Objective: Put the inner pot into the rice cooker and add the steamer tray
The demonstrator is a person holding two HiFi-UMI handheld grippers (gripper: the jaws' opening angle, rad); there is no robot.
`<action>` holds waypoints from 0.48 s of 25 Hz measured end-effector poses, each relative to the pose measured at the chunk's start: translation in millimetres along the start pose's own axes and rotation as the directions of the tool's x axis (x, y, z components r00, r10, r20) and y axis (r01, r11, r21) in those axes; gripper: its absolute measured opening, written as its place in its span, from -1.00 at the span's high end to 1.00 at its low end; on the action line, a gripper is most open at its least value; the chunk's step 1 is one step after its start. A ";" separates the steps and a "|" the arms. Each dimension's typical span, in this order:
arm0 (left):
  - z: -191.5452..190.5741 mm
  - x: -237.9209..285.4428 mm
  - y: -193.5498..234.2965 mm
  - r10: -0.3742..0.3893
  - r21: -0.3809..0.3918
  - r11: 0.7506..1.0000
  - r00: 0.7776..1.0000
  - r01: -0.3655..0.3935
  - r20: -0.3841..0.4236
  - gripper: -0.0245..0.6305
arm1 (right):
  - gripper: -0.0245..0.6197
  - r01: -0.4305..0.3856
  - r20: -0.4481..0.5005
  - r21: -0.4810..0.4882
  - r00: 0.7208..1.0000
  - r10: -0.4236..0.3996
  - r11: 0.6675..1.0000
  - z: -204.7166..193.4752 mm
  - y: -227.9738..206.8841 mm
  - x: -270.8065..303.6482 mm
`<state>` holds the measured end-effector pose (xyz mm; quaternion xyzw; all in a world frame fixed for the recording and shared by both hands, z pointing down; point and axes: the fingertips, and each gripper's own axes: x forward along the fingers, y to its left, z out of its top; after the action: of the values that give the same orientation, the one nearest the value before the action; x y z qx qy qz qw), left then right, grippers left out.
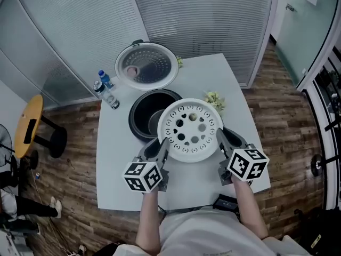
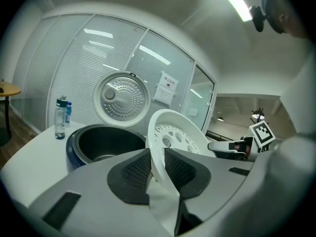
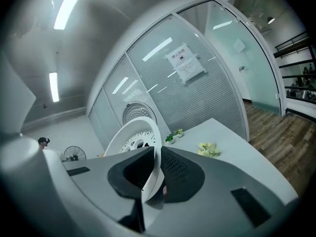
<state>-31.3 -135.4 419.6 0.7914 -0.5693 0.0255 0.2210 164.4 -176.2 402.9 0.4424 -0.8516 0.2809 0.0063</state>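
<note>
Left gripper (image 1: 161, 148), right gripper (image 1: 222, 139): jaws pinched on opposite rims of steamer tray (image 1: 191, 129). Ahead of jaws, open rice cooker (image 1: 137, 106), inner pot (image 1: 153, 119) seemingly seated. Tray placement left.

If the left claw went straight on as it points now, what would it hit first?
The left claw grips the steamer tray; beyond it, probably the rice cooker's rim, though depth is unclear.

White table (image 1: 186, 188): rice cooker (image 1: 137, 119) at centre, lid up; two bottles (image 1: 107, 92) near left edge; yellow-green sprig (image 1: 214, 100) right of cooker; small green sprig (image 1: 180, 63) at far edge.
</note>
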 end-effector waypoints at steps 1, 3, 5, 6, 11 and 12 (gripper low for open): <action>1.3 -2.1 1.7 0.007 0.001 1.000 1.000 -0.007 0.004 0.66 | 0.76 -0.008 0.000 -0.004 1.000 0.008 1.000 1.0 3.0 1.3; 4.1 -4.6 4.2 0.019 0.005 1.000 1.000 -0.019 0.011 0.65 | 0.76 -0.027 0.000 -0.014 1.000 0.027 1.000 4.7 7.5 4.8; 7.5 -6.6 7.9 0.032 0.007 0.999 0.999 -0.032 0.013 0.65 | 0.76 -0.046 -0.003 -0.026 0.999 0.046 0.999 8.5 12.1 10.4; 9.1 -8.2 10.3 0.039 0.008 0.999 0.999 -0.039 0.014 0.65 | 0.76 -0.056 -0.007 -0.029 0.998 0.056 0.998 9.6 14.8 13.6; 20.5 -19.8 29.8 0.093 0.007 0.996 0.995 -0.093 0.024 0.65 | 0.76 -0.105 -0.025 -0.018 0.994 0.104 0.994 8.5 31.9 33.9; 28.1 -23.1 40.9 0.104 0.008 0.995 0.994 -0.104 0.023 0.65 | 0.76 -0.113 -0.032 -0.015 0.993 0.113 0.993 10.1 41.8 44.6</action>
<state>-82.7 -135.9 400.7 0.7620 -0.6121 0.0305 0.2094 108.1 -195.7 386.2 0.3890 -0.8774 0.2807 0.0071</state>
